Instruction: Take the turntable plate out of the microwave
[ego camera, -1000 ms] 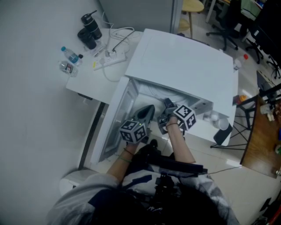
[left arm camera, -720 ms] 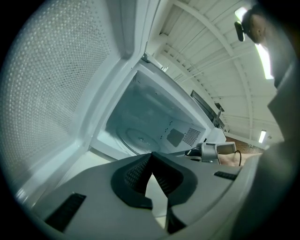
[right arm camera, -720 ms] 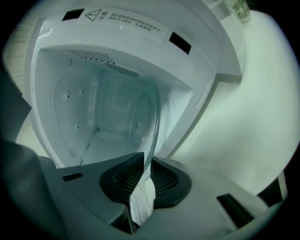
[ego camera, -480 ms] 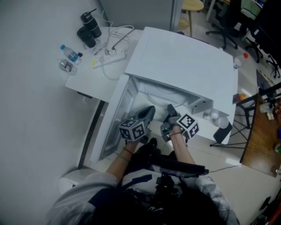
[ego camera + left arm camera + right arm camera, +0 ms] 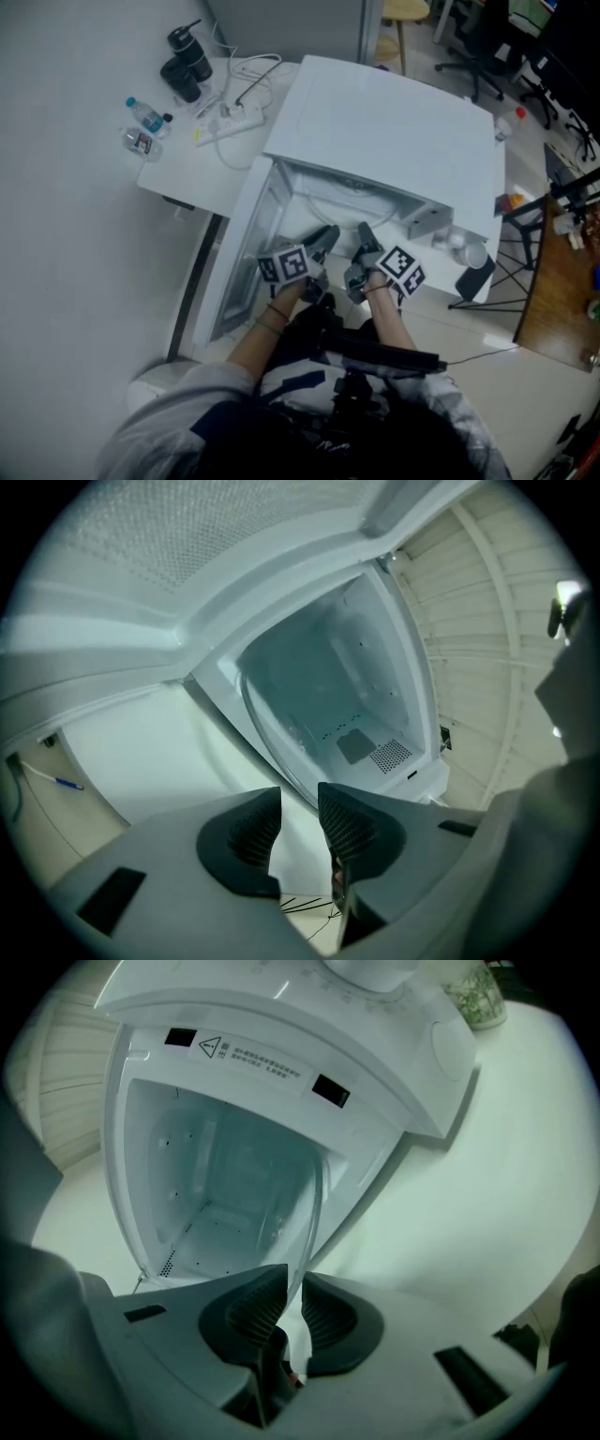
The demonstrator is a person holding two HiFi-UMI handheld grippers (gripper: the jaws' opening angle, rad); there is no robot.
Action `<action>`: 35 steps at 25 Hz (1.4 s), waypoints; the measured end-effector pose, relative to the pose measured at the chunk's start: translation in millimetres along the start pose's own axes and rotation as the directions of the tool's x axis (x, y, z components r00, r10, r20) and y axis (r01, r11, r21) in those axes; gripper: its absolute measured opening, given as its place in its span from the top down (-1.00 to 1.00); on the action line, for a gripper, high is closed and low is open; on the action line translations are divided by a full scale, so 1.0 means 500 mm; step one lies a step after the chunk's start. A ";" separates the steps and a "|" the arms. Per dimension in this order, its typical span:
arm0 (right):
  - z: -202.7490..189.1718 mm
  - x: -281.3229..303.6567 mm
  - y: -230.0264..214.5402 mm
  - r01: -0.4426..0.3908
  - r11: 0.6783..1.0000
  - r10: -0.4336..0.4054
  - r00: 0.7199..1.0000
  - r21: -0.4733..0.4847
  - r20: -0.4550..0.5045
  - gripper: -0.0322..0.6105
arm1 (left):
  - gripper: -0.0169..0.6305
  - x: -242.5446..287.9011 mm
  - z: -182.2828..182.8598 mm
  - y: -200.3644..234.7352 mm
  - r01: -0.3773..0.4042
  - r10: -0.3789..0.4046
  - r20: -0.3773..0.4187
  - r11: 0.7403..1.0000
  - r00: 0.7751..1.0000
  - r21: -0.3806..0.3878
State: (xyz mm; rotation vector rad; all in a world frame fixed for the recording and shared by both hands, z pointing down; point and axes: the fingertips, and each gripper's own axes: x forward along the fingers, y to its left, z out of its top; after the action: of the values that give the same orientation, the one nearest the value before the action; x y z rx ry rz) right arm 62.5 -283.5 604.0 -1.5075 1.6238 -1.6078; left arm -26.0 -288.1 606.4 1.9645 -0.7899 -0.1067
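The white microwave (image 5: 375,122) stands with its door (image 5: 239,253) swung open to the left. The clear glass turntable plate (image 5: 253,1204) is tilted up in front of the cavity. My right gripper (image 5: 293,1288) is shut on its rim, and the glass edge runs down between the pads. In the left gripper view the plate (image 5: 309,705) curves down to the mouth of my left gripper (image 5: 300,803). Its jaws are opening, with a gap between the pads and the rim. In the head view both grippers, left (image 5: 328,234) and right (image 5: 364,232), sit side by side at the opening.
Left of the microwave the white table (image 5: 187,178) holds a water bottle (image 5: 148,115), two black flasks (image 5: 187,58), a power strip (image 5: 232,119) and cables. A jar (image 5: 466,248) stands at the microwave's right. Office chairs and a stool stand behind.
My left gripper has dropped a little and rolled, its marker cube now tipped toward the cavity. The right gripper drew slightly back from the cavity, then held still.
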 end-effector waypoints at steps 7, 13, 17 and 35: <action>0.009 -0.008 0.000 -0.040 0.996 0.042 0.999 -0.074 0.021 0.73 | 0.53 0.042 0.031 0.012 0.021 -0.013 0.060 0.990 0.998 -0.141; 0.002 -0.021 -0.002 -0.057 0.994 0.059 0.998 -0.092 0.015 0.72 | 0.54 0.094 0.058 0.018 0.031 -0.009 0.108 0.978 0.994 -0.207; 0.006 -0.029 -0.001 -0.064 0.991 0.066 0.998 -0.114 0.012 0.70 | 0.80 0.097 0.057 0.018 0.079 -0.047 0.116 0.955 0.992 -0.285; 0.018 -0.020 -0.003 -0.221 0.951 0.195 0.972 -0.216 -0.134 0.26 | 0.88 0.016 0.022 -0.029 0.175 -0.167 0.052 0.945 0.985 -0.275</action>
State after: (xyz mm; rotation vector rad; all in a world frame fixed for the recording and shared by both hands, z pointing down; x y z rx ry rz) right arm 74.4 -278.7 599.2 -1.3167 2.0166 -1.4512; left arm -17.1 -296.3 590.9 1.7616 -0.5850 -0.3326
